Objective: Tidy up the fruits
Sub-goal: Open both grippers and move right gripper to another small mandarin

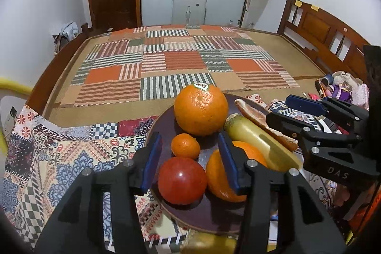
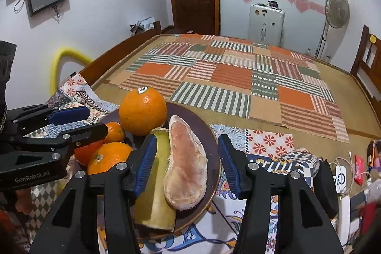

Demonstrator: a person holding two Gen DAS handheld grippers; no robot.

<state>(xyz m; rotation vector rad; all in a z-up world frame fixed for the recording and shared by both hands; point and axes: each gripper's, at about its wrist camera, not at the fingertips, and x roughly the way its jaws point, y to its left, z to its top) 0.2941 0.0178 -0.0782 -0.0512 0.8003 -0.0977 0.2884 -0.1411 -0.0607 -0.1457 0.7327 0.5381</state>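
In the right wrist view the left tool (image 2: pixel 69 122) is showing white lettering "GenRobot.AI" on its black body, while in the left wrist view the right tool (image 1: pixel 281 111) is carrying the letters "DAS". A white sticker (image 1: pixel 201 86) is sitting on top of the large orange (image 1: pixel 200 110), its print too small to read. The dark round plate (image 1: pixel 154 132) is resting on a patterned quilt (image 1: pixel 59 154) at the near end of the bed (image 1: pixel 166 63), and it is holding all the fruit. Going left to right in the left wrist view, the plate is carrying a small tangerine (image 1: pixel 185 145) and a red tomato-like fruit (image 1: pixel 182 180) just in front of it, the large orange behind them, a medium orange (image 1: pixel 219 180) partly hidden by a blue pad, then a yellow-green pomelo rind piece (image 1: pixel 252 135) and a pinkish peeled pomelo segment (image 1: pixel 257 116) leaning against it. The left tool (image 1: pixel 190 158) is standing with its pads apart, clamped on nothing, the tangerine and red fruit lying between them but untouched. The right tool (image 2: pixel 187 158) is likewise standing apart, its pads flanking the rind (image 2: pixel 154 194) and the segment (image 2: pixel 185 166) without pressing on either.
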